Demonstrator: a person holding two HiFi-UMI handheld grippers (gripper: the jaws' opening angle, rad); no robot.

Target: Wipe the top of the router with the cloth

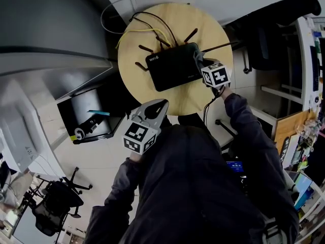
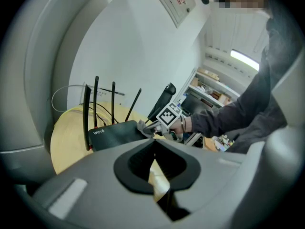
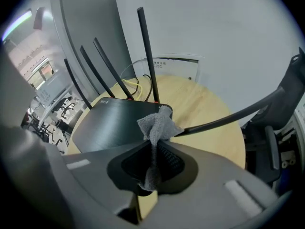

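A black router with several thin antennas lies on a round wooden table. My right gripper is at the router's right corner, shut on a small grey cloth. The cloth's bunched end sticks out past the jaws, over the router's near corner; whether it touches, I cannot tell. My left gripper hovers at the table's near edge, short of the router, jaws together with nothing in them. In the left gripper view the router and the cloth sit ahead of the left gripper.
Yellow and black cables run off the router's back toward the wall. One long antenna lies flat across the table to the right. A dark shelf unit stands left of the table, an office chair farther back, and cluttered shelves on the right.
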